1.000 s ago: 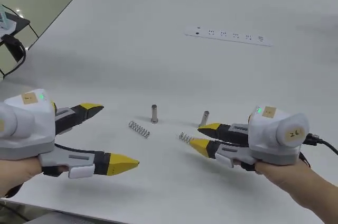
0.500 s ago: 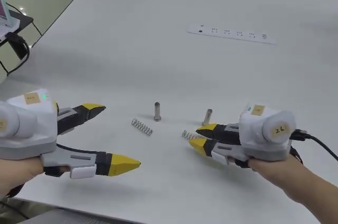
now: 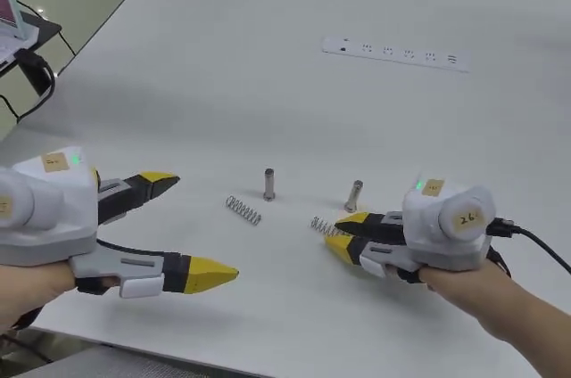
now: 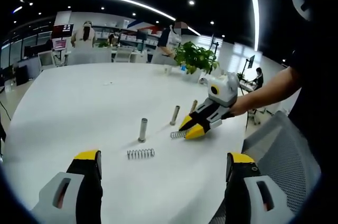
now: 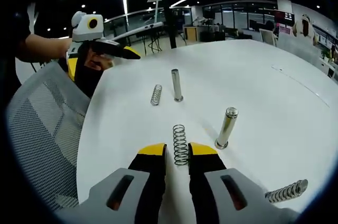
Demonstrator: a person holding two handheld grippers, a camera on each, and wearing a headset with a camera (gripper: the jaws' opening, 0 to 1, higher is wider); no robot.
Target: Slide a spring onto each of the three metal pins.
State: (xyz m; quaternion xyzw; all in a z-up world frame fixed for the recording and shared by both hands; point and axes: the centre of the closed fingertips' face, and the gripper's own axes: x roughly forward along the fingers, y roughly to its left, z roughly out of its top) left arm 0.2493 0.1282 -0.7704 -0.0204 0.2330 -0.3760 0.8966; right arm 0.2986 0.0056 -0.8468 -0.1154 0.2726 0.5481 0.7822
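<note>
Two upright metal pins (image 3: 269,184) (image 3: 355,193) stand on the white table (image 3: 268,66). One spring (image 3: 243,209) lies left of them and a second spring (image 3: 321,226) lies by my right gripper (image 3: 343,229). In the right gripper view the right gripper (image 5: 177,149) is narrowly open, and the near end of that spring (image 5: 180,142) sits between its yellow tips. A third spring (image 5: 286,191) lies to its right. My left gripper (image 3: 192,226) hovers wide open and holds nothing, left of the first spring (image 4: 140,153). In the left gripper view a third slim pin (image 4: 194,106) shows behind the right gripper (image 4: 193,128).
A white power strip (image 3: 395,53) lies far back on the table. The table's near edge runs just under both grippers. A mesh chair (image 5: 42,129) stands at that edge. A side stand with cables (image 3: 27,48) stands off the table's left.
The right gripper has crept toward the spring, so its tips now straddle the spring's end. The left gripper has stayed in place. The head camera has shifted slightly.
</note>
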